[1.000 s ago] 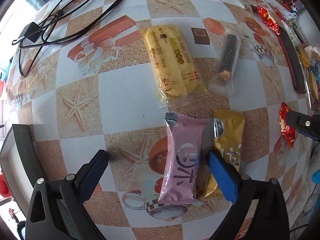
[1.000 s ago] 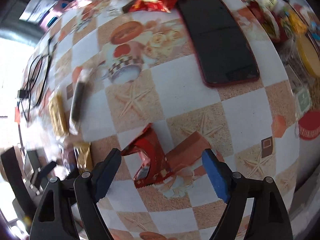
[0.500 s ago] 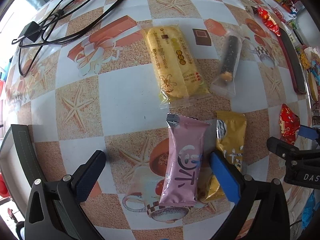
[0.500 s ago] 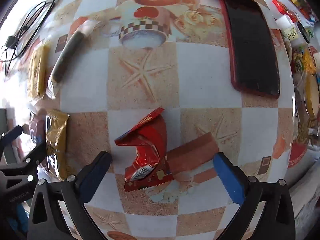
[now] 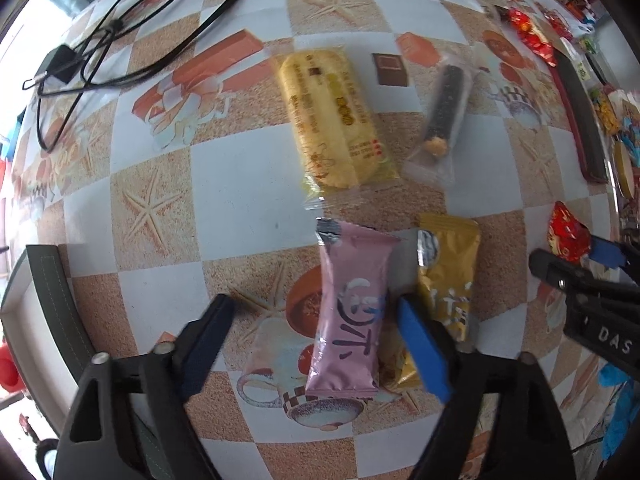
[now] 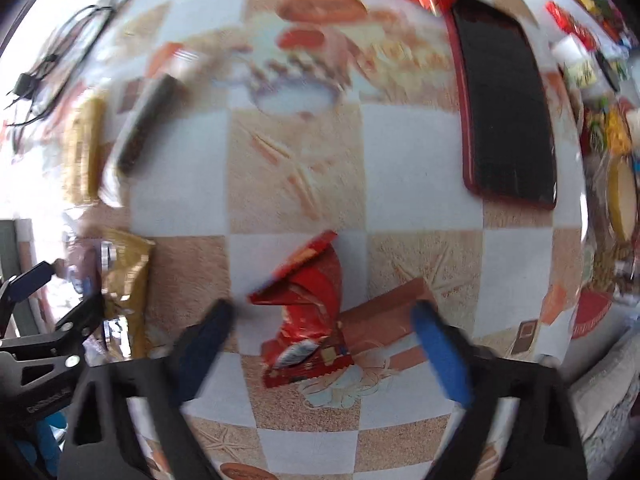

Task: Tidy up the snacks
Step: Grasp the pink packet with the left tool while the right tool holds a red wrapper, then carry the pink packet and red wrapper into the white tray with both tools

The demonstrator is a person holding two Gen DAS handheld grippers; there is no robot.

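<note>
A pink snack packet (image 5: 348,312) lies on the patterned tablecloth between the closing jaws of my left gripper (image 5: 316,332). The right finger (image 5: 420,344) sits at its edge, against a gold packet (image 5: 448,276); the left finger stands apart from it. Beyond lie a yellow cake packet (image 5: 332,120) and a dark roll (image 5: 444,112) in clear wrap. My right gripper (image 6: 320,344) points down over a crumpled red packet (image 6: 308,312). Its jaws are closing with gaps on both sides. The red packet (image 5: 568,232) and the right gripper (image 5: 592,264) also show at the left wrist view's right edge.
A phone in a red case (image 6: 504,112) lies beyond the red packet. A black cable with a plug (image 5: 120,40) sprawls at the far left. More red sweets (image 5: 528,36) and a heap of small snacks (image 6: 616,136) line the table's right side. A dark green edge (image 5: 52,300) borders the left.
Both pairs of jaws have narrowed around their packets. The right gripper has shifted and rolled, bringing the red packet between its fingers, and it has come into the left wrist view.
</note>
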